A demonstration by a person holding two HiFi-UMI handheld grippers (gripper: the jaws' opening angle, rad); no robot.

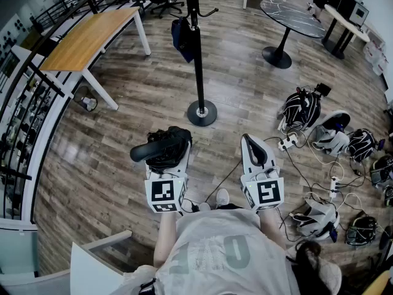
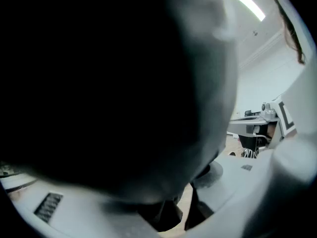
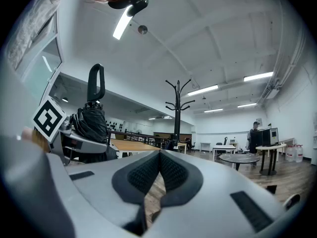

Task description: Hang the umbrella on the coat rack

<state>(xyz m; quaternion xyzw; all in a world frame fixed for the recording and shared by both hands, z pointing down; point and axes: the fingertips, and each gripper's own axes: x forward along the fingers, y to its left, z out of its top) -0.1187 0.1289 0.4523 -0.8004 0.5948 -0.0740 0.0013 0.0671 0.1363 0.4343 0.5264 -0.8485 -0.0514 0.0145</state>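
Note:
A folded black umbrella [image 1: 164,147] lies crosswise in my left gripper [image 1: 167,145], which is shut on it; its loop handle [image 1: 140,152] sticks out to the left. The umbrella [image 2: 99,83] fills nearly all of the left gripper view with blurred darkness. My right gripper [image 1: 249,140] is beside it on the right, shut and empty, its pads meeting at the tip [image 3: 159,158]. From there the umbrella [image 3: 91,120] stands upright at left. The black coat rack [image 1: 198,48] stands ahead on its round base [image 1: 202,112]; its hooks [image 3: 177,90] show at centre. Both grippers are well short of it.
A dark blue bag [image 1: 183,39] hangs on the rack. A wooden table [image 1: 92,39] stands at back left, a round dark table [image 1: 291,18] at back right. Backpacks [image 1: 304,109], cables and power strips [image 1: 285,143] litter the floor at right. A railing [image 1: 24,103] runs along the left. A person [image 3: 255,135] stands far off.

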